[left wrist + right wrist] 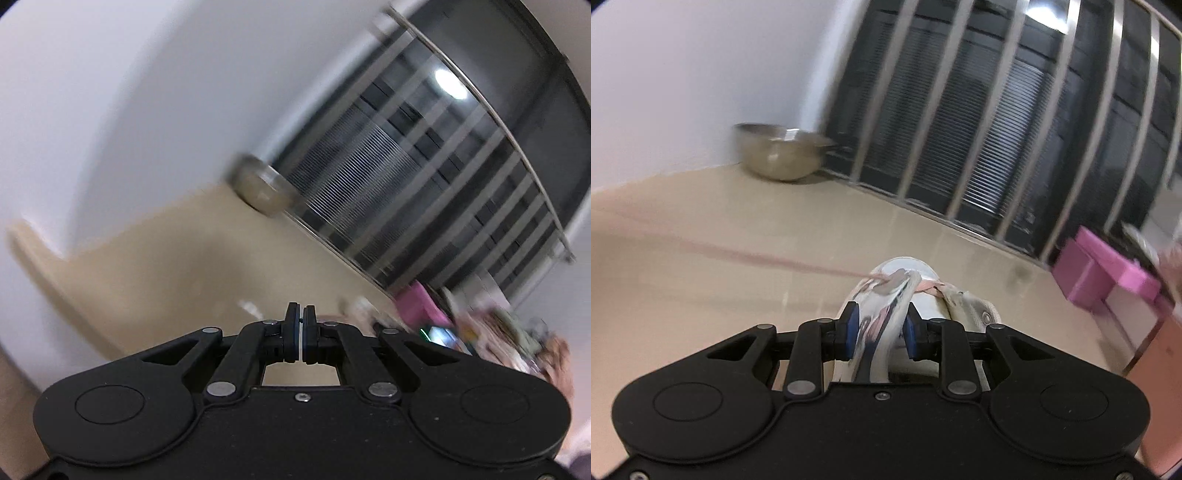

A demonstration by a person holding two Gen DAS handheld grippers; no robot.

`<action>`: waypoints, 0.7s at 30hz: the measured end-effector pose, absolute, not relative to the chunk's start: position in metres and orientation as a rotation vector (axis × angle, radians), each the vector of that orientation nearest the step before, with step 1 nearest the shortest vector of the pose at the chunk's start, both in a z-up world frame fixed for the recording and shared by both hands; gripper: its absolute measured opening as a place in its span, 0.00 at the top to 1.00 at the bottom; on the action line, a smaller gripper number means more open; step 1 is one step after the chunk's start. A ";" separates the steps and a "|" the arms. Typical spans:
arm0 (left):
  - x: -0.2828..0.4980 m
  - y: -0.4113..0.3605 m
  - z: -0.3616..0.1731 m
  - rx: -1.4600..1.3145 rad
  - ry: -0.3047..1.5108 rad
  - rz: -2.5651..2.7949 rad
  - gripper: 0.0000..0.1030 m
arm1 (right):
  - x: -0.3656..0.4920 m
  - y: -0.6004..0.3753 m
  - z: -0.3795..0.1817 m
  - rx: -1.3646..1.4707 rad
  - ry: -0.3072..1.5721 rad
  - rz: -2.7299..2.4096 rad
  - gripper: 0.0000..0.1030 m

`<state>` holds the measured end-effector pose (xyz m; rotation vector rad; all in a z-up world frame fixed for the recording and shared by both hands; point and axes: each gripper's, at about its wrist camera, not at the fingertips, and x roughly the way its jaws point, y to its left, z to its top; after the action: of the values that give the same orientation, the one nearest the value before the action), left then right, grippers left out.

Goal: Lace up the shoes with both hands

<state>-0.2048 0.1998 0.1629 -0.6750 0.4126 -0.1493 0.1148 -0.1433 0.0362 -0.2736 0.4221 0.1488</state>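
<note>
The white shoe (886,295) on the floor is gripped by the part-open right gripper (878,328), the pink lace (757,254) is being pulled tight, the left gripper (300,332) is shut, and another eyelet is probably needed next.

L claw (303,334) pads pressed together; R claw (880,332) clamped, aimed slightly down.

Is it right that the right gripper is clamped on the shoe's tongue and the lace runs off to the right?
Not quite. In the right wrist view the right gripper does clamp the shoe's tongue, but the pink lace stretches off to the left, not the right.
</note>
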 end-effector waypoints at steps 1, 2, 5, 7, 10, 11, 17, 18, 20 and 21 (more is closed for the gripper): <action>-0.198 0.189 0.161 -0.683 0.415 -0.188 0.99 | 0.125 -0.148 0.037 -0.245 0.431 0.142 0.78; -0.192 0.179 0.159 -0.682 0.419 -0.224 0.99 | 0.134 -0.152 0.038 -0.218 0.439 0.140 0.78; -0.183 0.157 0.157 -0.640 0.428 -0.282 0.99 | 0.142 -0.168 0.052 -0.181 0.466 0.172 0.77; -0.180 0.152 0.153 -0.610 0.433 -0.286 0.99 | 0.120 -0.182 0.065 -0.187 0.440 0.223 0.73; -0.173 0.152 0.142 -0.579 0.462 -0.277 0.99 | 0.071 -0.204 0.077 -0.217 0.411 0.311 0.57; -0.171 0.153 0.137 -0.587 0.478 -0.282 0.99 | 0.054 -0.212 0.077 -0.218 0.424 0.343 0.57; -0.155 0.122 0.128 -0.579 0.505 -0.545 0.99 | -0.022 -0.260 0.083 -0.201 0.491 0.409 0.57; -0.148 0.107 0.126 -0.580 0.523 -0.629 0.99 | -0.029 -0.267 0.087 -0.196 0.485 0.397 0.57; -0.132 0.070 0.116 -0.576 0.563 -0.785 0.99 | -0.033 -0.277 0.095 -0.185 0.473 0.363 0.57; -0.124 0.051 0.107 -0.564 0.585 -0.847 0.99 | -0.032 -0.281 0.100 -0.183 0.465 0.339 0.57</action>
<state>-0.1242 0.0506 0.1071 -0.5644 0.5854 -0.8474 -0.0320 -0.2809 0.1003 -0.1834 0.4645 0.3391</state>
